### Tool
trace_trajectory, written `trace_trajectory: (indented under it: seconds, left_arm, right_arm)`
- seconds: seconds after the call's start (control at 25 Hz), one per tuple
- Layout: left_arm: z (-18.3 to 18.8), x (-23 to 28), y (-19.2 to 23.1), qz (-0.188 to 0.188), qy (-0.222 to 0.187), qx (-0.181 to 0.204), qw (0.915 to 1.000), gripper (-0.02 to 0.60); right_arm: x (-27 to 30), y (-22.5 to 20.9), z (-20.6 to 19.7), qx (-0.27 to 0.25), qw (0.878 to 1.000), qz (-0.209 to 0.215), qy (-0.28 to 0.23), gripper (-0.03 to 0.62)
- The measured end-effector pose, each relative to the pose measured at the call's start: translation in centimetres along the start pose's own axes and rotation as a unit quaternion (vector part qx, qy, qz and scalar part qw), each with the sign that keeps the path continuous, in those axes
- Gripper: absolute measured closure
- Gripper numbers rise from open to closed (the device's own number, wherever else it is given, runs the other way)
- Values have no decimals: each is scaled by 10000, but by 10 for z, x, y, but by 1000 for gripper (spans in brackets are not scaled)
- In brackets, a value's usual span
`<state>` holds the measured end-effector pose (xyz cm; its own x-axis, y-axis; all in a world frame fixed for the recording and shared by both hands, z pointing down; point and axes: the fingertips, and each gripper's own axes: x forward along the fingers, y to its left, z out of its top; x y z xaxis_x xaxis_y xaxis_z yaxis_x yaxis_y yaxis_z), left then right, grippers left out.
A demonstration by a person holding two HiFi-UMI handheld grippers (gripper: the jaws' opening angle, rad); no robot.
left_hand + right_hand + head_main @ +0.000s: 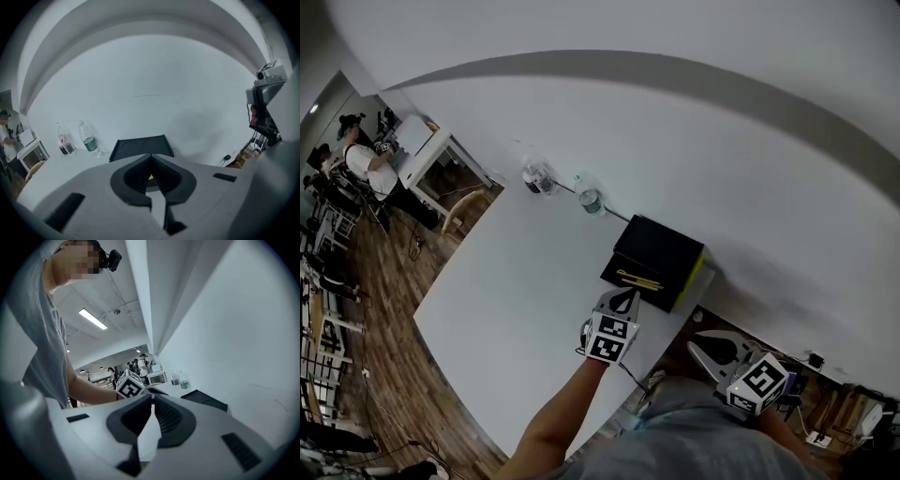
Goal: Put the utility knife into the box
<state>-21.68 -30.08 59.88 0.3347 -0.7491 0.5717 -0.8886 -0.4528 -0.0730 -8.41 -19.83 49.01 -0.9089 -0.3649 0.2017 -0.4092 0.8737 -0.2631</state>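
Utility knife (pixel 637 278): yellow, lying flat on the dark top surface of the box, close to its near edge; untouched by either tool.
Box (pixel 667 242): black with a yellow side, set at the near right end of the white table (pixel 516 281), close to the wall; shown with a low raised rim in the left gripper view, though hard to tell whether the knife lies on an inner floor or on a lid.
Left gripper (pixel 625 295): jaws pressed together, pinching nothing; tips pointing at the box's near edge, just short of the knife; a small yellow speck visible through the gap behind the tips, probably the knife.
Right gripper (pixel 705 342): jaws closed on each other, empty; held off the table's near edge, to the right of the left gripper and apart from the box.
Bottles: two clear ones upright at the far side of the table by the wall, one green-labelled (pixel 591 201), the other (pixel 538 178) to its left.
Background: person (pixel 366 161) at another white table, far left, on a wooden floor.
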Motion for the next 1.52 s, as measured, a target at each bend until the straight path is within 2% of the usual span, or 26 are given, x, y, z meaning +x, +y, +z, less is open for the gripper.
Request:
trace_trajectory:
  seconds: [0.16, 0.28, 0.44, 0.64, 0.8, 0.92, 1.16, 1.32, 1.52]
  left_arm:
    - [-1, -18, -17, -34, -315, 18, 9995, 565]
    - [12, -34, -28, -93, -691, -13, 9976, 565]
    - [20, -55, -31, -4, -1102, -483, 9927, 565]
    - [22, -82, -30, 130, -1474, -1192, 9818, 563]
    - [24, -99, -50, -154, -1724, -1416, 9747, 563]
    - [29, -108, -71, -382, -1923, -1325, 9716, 563]
    - [38, -115, -95, -550, -1978, -915, 9744, 563]
    - [46, -118, -103, -729, -2120, -828, 9710, 563]
    - [48, -122, -106, -873, -2237, -912, 9665, 563]
  right_arm:
    - [0, 3, -2, -35, 10000, 63, 42, 556]
    - [1, 4, 1, -126, 9999, 103, -6, 556]
    - [-1, 7, 3, -161, 9998, 125, -13, 556]
    - [-4, 8, 8, -138, 9998, 142, -78, 556]
    - [-4, 11, 9, -121, 9998, 162, -83, 556]
    - [-5, 11, 7, -126, 9997, 200, -88, 556]
    - [-3, 17, 9, -218, 9993, 290, -124, 556]
    - [-3, 20, 9, -256, 9990, 333, -131, 556]
    - [-6, 21, 8, -266, 9991, 302, -120, 556]
